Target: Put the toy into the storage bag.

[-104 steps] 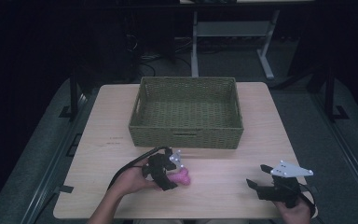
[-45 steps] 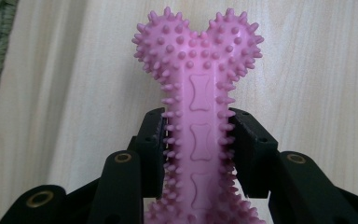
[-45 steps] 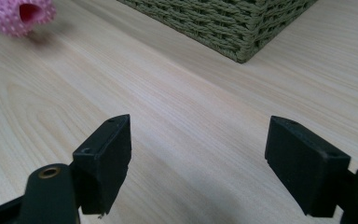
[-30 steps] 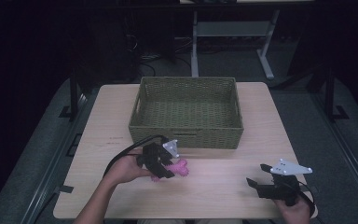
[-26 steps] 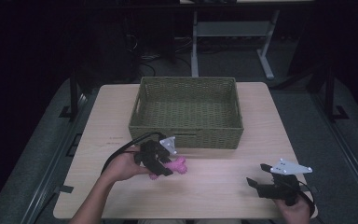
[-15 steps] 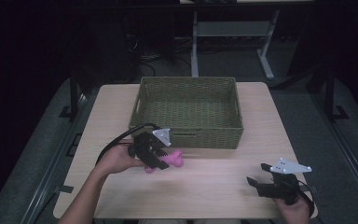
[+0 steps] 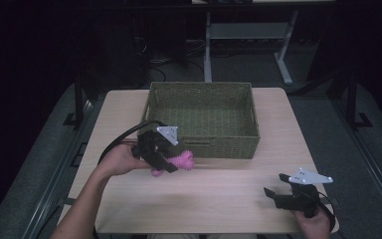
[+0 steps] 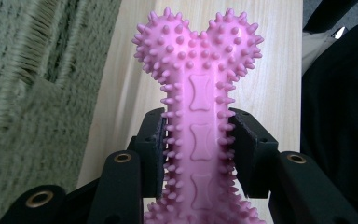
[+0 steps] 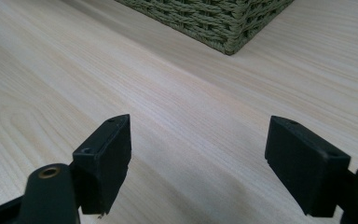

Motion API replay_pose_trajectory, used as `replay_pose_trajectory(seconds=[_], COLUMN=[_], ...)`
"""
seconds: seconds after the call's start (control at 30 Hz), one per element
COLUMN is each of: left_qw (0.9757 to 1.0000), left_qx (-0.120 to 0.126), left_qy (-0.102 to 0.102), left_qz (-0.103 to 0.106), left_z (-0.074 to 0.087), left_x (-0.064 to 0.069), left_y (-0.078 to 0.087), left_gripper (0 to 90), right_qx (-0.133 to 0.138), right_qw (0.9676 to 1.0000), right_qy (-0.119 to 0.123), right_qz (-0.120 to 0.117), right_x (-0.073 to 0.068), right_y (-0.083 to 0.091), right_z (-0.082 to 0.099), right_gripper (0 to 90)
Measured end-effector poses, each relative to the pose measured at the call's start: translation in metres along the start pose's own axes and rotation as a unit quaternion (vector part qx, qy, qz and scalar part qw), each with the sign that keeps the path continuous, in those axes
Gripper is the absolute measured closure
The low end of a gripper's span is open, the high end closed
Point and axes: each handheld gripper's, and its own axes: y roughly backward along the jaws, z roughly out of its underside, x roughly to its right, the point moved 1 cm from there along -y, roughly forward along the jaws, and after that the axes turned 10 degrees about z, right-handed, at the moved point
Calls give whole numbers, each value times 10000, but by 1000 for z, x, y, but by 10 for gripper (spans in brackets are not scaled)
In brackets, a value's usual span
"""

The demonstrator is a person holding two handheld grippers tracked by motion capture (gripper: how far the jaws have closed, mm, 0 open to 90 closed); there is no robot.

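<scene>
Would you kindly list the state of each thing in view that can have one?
Pink spiky bone toy: clamped at its shaft, lifted near the basket's front wall.
Left gripper: shut on the toy.
Right gripper: open, nothing between its jaws, low over the table.
Woven basket: upright, nothing visible inside.

No text, label, brand, number or sign can be read on anything here.
</scene>
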Motion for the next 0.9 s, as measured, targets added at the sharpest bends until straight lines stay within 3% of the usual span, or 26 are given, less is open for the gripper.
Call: replay_pose_trajectory(seconds=[0.23,0.9], left_qw=[10000,10000], left_qx=[66,-59], left_qy=[-2,9], left_qz=[20,-30], left_z=[-4,-22], left_x=[-4,-19], left_y=[11,37], left_gripper=[586,585], right_qx=[15,89], right_qw=[10000,9999], right_qy=[-68,-90], right_qz=[12,40], right_x=[1,3], right_y=[1,3], right_z=[0,-1], right_gripper=[222,222])
